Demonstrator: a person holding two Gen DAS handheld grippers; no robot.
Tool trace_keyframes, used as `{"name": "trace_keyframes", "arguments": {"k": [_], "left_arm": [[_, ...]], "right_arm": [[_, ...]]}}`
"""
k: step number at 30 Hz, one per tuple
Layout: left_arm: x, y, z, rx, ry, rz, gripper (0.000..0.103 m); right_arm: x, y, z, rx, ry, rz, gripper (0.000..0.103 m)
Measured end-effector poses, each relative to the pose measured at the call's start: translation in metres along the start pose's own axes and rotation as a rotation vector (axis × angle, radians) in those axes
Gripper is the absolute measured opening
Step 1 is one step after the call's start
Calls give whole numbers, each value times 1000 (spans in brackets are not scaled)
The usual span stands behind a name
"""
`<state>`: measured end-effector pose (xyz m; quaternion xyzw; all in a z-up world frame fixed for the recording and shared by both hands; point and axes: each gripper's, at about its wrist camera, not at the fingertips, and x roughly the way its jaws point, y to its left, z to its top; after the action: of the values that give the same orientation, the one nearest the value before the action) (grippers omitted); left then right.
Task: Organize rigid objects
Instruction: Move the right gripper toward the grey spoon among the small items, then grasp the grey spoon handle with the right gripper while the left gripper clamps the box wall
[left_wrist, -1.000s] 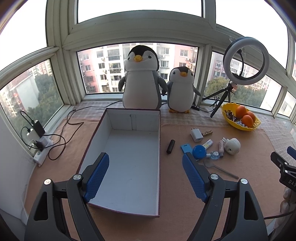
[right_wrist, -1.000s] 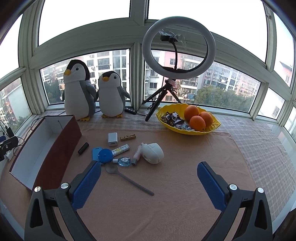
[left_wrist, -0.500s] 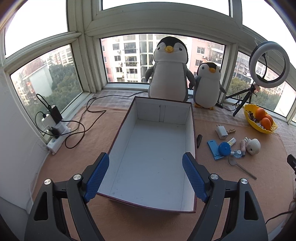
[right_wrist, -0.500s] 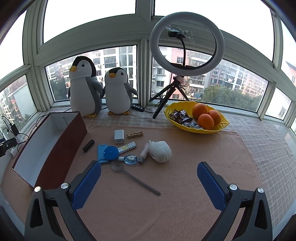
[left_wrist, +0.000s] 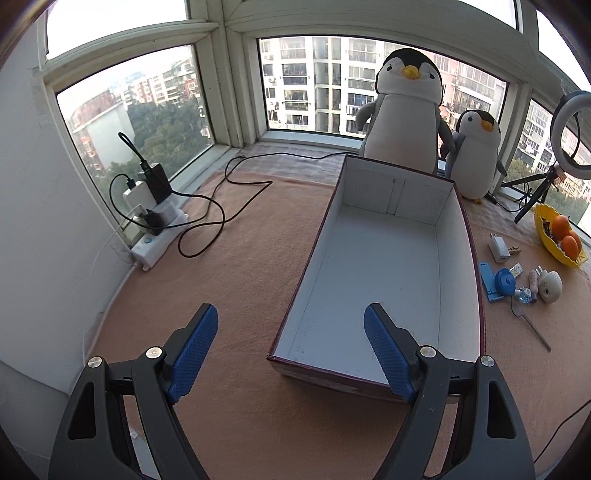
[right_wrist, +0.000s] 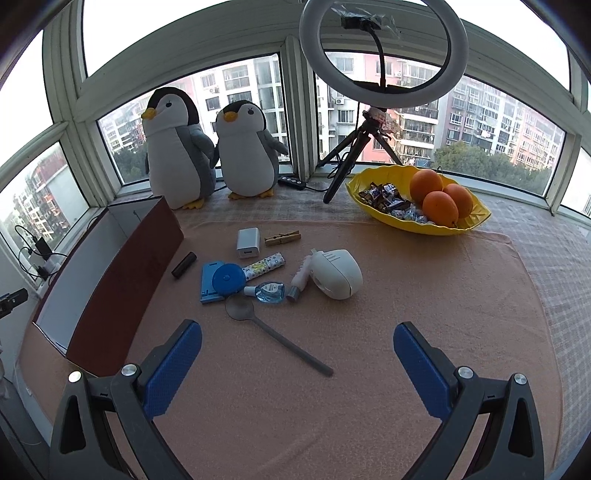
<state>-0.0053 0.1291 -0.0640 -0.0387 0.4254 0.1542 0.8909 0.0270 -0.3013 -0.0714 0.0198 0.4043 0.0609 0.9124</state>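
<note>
Left gripper spread wide, empty, above the cloth; the open box sits just ahead and to its right, its near edge passing under the right finger. Right gripper also spread wide and empty. The spoon lies directly ahead between its fingers; the blue tape measure, small bottle, white charger and clothespin are clustered farther ahead-left, right of the box.
</note>
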Motion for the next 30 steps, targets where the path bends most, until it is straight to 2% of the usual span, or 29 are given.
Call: {"name": "trace_keyframes", "arguments": {"k": [8, 15, 21, 26, 30], "left_arm": [[21, 24, 0, -28, 45, 21, 80], [38, 15, 2, 6, 75, 10, 79], [58, 8, 10, 14, 125, -31, 78], [66, 3, 11, 39, 147, -23, 78], [68, -4, 10, 81, 154, -13, 78]], "right_arm": [[25, 16, 5, -81, 42, 47, 101], [53, 19, 10, -160, 111, 78, 87], [92, 21, 8, -251, 226, 86, 73], [127, 36, 4, -329, 294, 97, 72], [155, 47, 3, -387, 353, 95, 64]]}}
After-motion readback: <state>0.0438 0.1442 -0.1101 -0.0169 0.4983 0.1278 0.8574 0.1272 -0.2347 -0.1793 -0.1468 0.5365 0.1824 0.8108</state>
